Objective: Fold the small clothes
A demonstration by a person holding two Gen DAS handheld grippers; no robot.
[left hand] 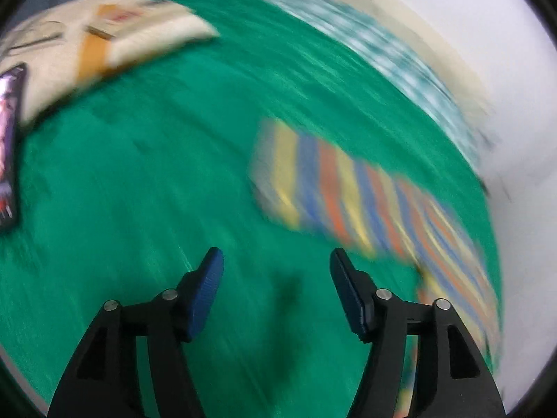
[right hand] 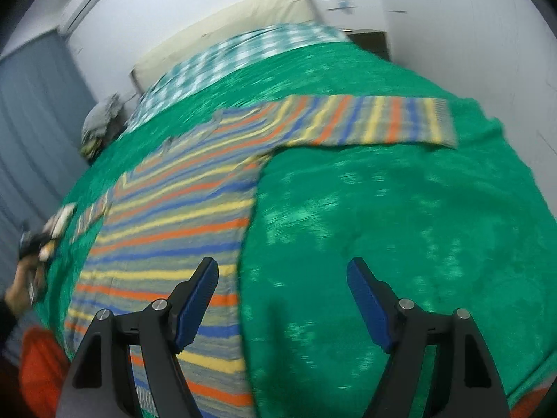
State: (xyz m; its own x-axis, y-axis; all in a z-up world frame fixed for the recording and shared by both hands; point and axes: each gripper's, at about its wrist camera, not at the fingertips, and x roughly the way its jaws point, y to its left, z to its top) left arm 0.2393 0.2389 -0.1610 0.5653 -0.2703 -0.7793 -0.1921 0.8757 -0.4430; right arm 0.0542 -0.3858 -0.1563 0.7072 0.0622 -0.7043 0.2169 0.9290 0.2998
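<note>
**Striped sweater spread on the green bedcover, both hand-held grippers empty**

The striped sweater (right hand: 167, 223) lies flat on a green bedcover (right hand: 400, 230) that covers a bed. In the right wrist view its body runs from the lower left up toward the middle, banded in orange, blue, yellow and grey, and one sleeve (right hand: 376, 122) stretches out to the right, lying flat with its cuff near the far right edge of the cover. The other sleeve shows only as a short blurred strip at the left.

The right hand-held gripper (right hand: 282, 303) hangs over the sweater's right-hand edge with its jaws set wide apart and nothing between them; the left finger sits above the striped cloth and the right finger above bare green cover.

The left wrist view is heavily smeared (little detail survives). There the left hand-held gripper (left hand: 276, 289) also stands wide, with only green cover between its blue pads (left hand: 205, 296). The striped sweater (left hand: 348, 195) lies ahead and to the right of it, apart from the fingers.

A cream pillow (left hand: 104, 38) with an orange band rests at the upper left of that view, and a dark flat object (left hand: 8, 146) lies at the left edge. Beyond the green cover is a teal-and-white checked cloth (right hand: 243, 52), then a cream headboard (right hand: 243, 10) against a white wall.
</note>
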